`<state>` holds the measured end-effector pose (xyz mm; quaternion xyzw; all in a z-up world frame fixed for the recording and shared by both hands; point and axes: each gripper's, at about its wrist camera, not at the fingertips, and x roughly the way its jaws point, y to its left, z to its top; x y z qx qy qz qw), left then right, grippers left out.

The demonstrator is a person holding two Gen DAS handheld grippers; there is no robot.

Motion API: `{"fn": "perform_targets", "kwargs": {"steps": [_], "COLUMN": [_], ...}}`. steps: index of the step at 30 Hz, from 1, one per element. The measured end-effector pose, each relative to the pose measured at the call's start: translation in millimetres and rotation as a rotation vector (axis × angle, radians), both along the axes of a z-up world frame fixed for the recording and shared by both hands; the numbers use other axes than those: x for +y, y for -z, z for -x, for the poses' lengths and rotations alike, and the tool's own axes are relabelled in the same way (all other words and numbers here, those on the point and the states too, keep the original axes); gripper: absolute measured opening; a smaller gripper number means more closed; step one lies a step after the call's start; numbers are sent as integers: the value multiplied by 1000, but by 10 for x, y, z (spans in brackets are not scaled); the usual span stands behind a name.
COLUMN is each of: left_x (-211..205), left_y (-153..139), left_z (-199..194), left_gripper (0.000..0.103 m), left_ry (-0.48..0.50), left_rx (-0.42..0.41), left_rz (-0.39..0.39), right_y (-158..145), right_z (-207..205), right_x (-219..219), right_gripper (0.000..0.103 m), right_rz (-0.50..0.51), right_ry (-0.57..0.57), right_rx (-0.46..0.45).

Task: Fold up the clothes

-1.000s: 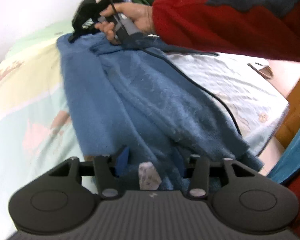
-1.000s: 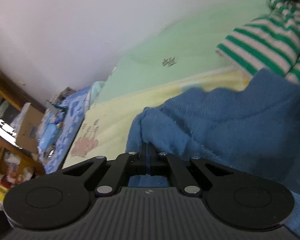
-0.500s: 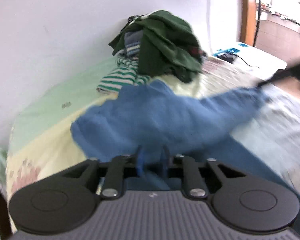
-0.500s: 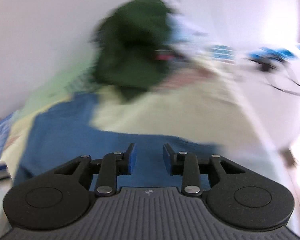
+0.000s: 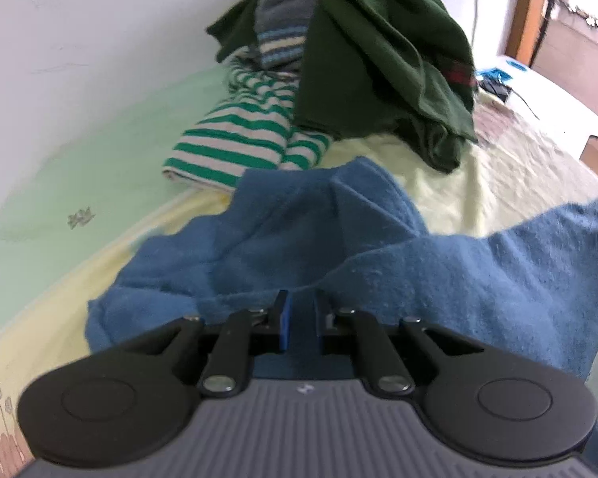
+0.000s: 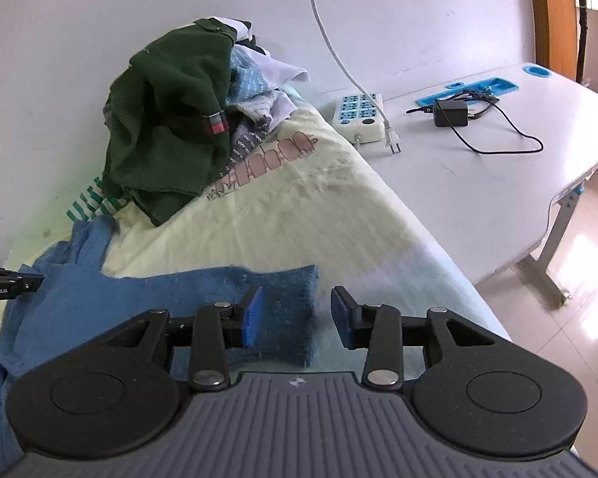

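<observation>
- My left hand-held gripper is clamped narrow on a fold of the blue sweater; the cloth fills the slim gap between the blue pads and rises over the fingers.
- My right hand-held gripper has just been opening; its jaws stand apart, with the end of the blue sweater's sleeve lying between them. The left pad is at the cloth's edge, the right pad clear of it, so nothing is pinched there.
- The blue sweater lies on the bed, spread across the pale yellow sheet near its front edge. In the left wrist view, one part bunches up toward the striped garment while another flap stretches off to the right.
- In the right wrist view, the tip of my left hand-held gripper shows at the far left edge, resting at the sweater.
- Behind the sweater, against the wall, sits a heap of clothes: a dark green garment draped on top, and a green-and-white striped garment at its lower left, just beside the sweater's far edge.
- To the right of the bed stands a white tabletop carrying a power strip, a black adapter with its cord, and a blue flat piece.
</observation>
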<state>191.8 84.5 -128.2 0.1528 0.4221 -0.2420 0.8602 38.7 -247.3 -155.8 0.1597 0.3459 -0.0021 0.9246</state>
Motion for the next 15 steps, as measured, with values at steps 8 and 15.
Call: {"fn": "perform_targets", "kwargs": {"steps": [8,15], "left_x": [6,174], "left_y": [9,-135], "left_z": [7,11], "left_gripper": [8,16], "left_ry": [11,70], "left_rx": [-4,48], "left_rz": [2,16], "right_y": [50,24], "right_z": [-54,-71], "right_x": [184,-12], "right_gripper": [30,6], "right_rz": [119,33], "right_ry": [-40,-3], "right_rx": [-57,-41]}}
